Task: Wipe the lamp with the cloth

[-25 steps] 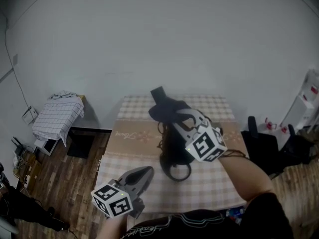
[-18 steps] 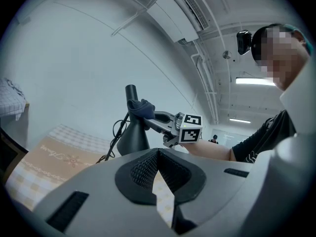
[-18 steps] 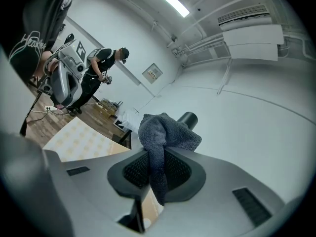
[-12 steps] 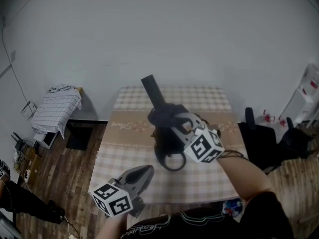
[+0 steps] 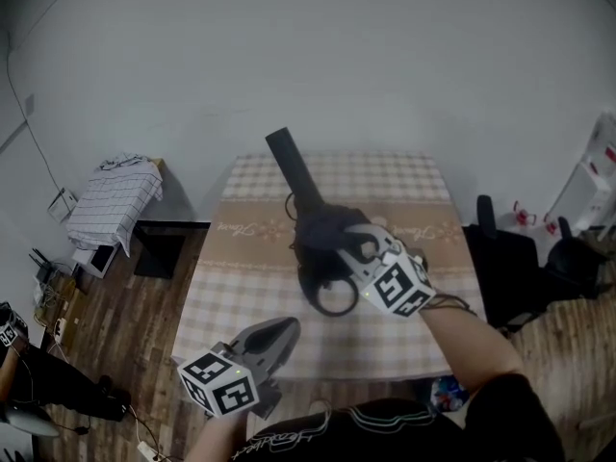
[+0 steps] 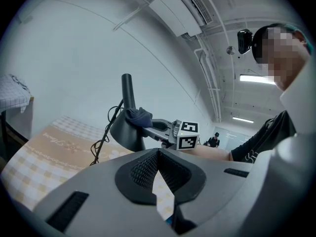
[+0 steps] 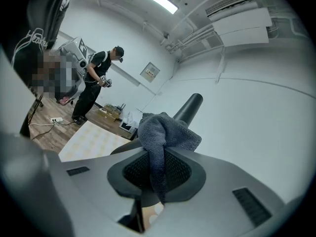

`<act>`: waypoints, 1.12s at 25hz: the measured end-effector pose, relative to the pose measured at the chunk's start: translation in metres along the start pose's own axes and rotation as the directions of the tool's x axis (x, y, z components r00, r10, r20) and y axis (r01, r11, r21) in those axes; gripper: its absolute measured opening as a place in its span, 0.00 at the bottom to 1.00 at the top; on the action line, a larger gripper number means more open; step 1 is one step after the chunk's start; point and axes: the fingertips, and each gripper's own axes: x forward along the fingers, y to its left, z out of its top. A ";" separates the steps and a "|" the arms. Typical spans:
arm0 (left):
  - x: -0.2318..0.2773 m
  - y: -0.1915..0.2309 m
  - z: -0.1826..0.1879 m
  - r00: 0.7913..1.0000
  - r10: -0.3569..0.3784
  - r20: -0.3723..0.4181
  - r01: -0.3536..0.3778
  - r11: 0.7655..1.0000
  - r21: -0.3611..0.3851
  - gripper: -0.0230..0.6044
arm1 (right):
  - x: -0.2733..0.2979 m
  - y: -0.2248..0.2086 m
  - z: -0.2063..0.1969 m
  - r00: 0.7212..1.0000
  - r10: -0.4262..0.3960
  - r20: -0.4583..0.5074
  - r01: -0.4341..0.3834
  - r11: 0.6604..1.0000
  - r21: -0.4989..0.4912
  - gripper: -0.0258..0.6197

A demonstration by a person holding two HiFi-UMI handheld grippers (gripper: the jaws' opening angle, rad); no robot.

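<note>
The right claw (image 7: 154,179) is clamped on the grey cloth (image 7: 165,135), whose bunched end lies against the dark lamp (image 5: 292,173) – near the middle of the checked worktop (image 5: 428,340). The left claw (image 6: 158,174) hangs over the worktop's near edge – jaws together, nothing between them.

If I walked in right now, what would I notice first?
Probably the black lamp standing in the middle of the checked table, with its stem poking up. The right gripper is shut on a dark grey cloth and holds it against the lamp. The left gripper hovers shut and empty near the table's front edge.
</note>
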 end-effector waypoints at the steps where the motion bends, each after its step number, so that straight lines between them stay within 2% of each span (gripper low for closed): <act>1: 0.000 -0.002 -0.001 1.000 0.003 -0.003 -0.003 1.000 -0.002 0.03 | -0.002 0.002 -0.002 1.000 0.002 -0.001 -0.002 1.000 0.007 0.13; 18: 0.008 -0.016 -0.033 0.998 0.035 -0.057 -0.037 0.999 -0.035 0.03 | -0.032 0.047 -0.053 0.999 0.030 -0.010 -0.028 0.988 0.150 0.13; 24: 0.013 -0.011 -0.052 0.994 0.049 -0.094 -0.056 0.996 -0.072 0.03 | -0.039 0.054 -0.060 1.000 0.019 -0.011 -0.016 0.971 0.238 0.13; 28: 0.014 -0.008 -0.061 0.992 0.054 -0.110 -0.063 0.995 -0.078 0.03 | -0.053 0.054 -0.051 1.000 -0.009 0.018 0.003 0.944 0.329 0.13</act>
